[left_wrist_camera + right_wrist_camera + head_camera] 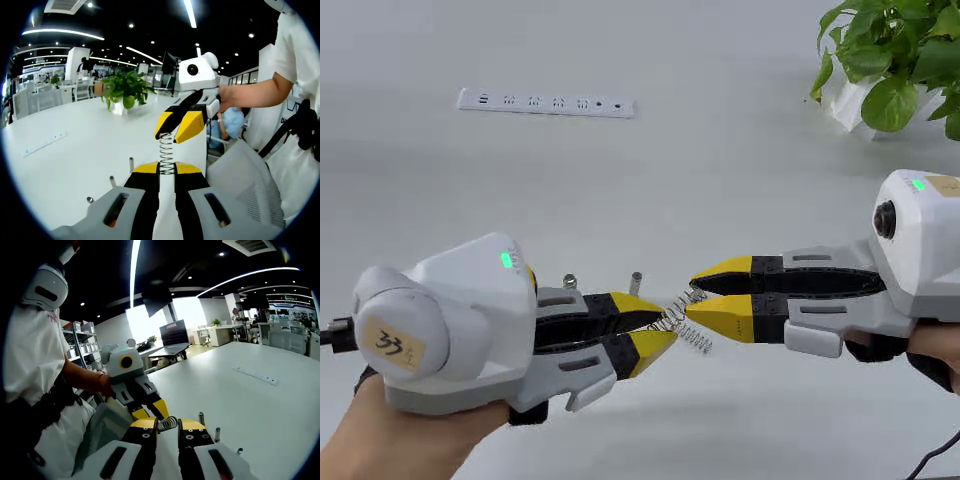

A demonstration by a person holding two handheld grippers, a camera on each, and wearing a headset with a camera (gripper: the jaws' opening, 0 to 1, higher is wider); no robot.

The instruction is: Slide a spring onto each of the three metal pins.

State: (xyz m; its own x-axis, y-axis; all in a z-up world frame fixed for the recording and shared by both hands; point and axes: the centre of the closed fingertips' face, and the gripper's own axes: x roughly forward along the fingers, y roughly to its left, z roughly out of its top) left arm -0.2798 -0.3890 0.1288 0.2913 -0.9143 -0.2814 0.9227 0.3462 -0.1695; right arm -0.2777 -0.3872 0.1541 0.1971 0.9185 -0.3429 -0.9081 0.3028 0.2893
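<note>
A thin metal spring spans the gap between the two grippers' yellow tips above the white table. My left gripper is shut on one end of it. My right gripper comes in from the right and pinches the other end, seen end-on between its jaws. A second stretch of spring slants down to the right under the tips; I cannot tell whether it is joined to the first. Two upright metal pins stand just behind the left gripper. Three pins in a row stand on the table in both gripper views.
A white power strip lies at the far side of the table. A potted green plant stands at the far right corner. A person's hands hold both grippers.
</note>
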